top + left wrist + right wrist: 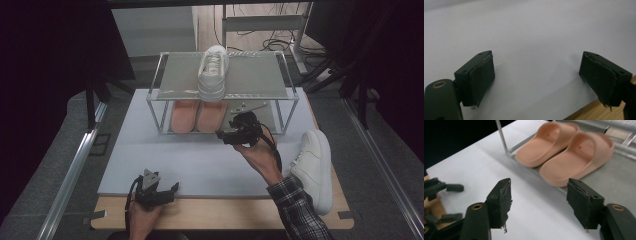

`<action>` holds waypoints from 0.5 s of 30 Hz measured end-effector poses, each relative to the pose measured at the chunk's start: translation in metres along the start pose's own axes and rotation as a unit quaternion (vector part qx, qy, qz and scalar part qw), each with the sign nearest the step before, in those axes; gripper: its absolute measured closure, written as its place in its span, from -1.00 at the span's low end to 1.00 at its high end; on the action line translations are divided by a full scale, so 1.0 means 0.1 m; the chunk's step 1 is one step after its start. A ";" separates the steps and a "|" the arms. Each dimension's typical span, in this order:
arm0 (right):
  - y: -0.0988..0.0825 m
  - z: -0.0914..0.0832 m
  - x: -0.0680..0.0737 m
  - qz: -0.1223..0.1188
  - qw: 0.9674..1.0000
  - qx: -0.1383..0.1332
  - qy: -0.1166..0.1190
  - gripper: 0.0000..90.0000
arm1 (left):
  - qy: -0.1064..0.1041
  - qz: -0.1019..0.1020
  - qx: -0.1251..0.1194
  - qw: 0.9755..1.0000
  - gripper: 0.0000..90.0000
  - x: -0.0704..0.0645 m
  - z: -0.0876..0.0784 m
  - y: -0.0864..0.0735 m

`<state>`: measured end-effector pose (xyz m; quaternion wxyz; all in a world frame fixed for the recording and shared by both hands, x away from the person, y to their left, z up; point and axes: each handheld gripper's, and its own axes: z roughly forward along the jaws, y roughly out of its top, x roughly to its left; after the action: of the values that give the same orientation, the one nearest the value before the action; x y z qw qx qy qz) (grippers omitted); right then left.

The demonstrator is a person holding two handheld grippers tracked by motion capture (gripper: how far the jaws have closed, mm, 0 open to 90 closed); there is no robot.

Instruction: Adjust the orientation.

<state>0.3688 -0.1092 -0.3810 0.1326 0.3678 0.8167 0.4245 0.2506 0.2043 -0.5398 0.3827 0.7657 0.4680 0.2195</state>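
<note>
Presently the right tool [226, 135], jaws released and empty, hangs near the pink slippers [564, 155] on the lower shelf of the rack [290, 100]; a skewed approach could strike the rack post or nudge one slipper sideways, while the left tool [170, 190] idles open on the bench [200, 160].

Dim, dark edges — soft focus

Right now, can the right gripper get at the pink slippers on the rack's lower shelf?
Probably yes. The right gripper is open just in front of the pink slippers, and nothing lies between them. The rack's post stands left of the pair, off the approach.
</note>
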 end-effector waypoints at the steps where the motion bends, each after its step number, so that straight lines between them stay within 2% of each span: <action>1: -0.01 0.00 0.00 -0.002 1.000 0.004 0.003 -0.27 | 0.000 0.000 0.000 1.000 -0.72 0.00 0.00 0.00; 9: -0.12 -0.03 0.06 -0.009 1.000 0.018 -0.004 -0.34 | 0.000 0.000 0.000 1.000 -0.72 0.00 0.00 0.00; 15: -0.19 -0.10 0.10 -0.023 0.999 0.023 -0.010 -0.10 | 0.000 0.000 0.000 1.000 -0.72 0.00 0.00 0.00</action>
<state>0.3472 -0.1148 -0.3891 0.1426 0.3559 0.8330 0.3989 0.2506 0.2043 -0.5398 0.3827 0.7657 0.4680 0.2195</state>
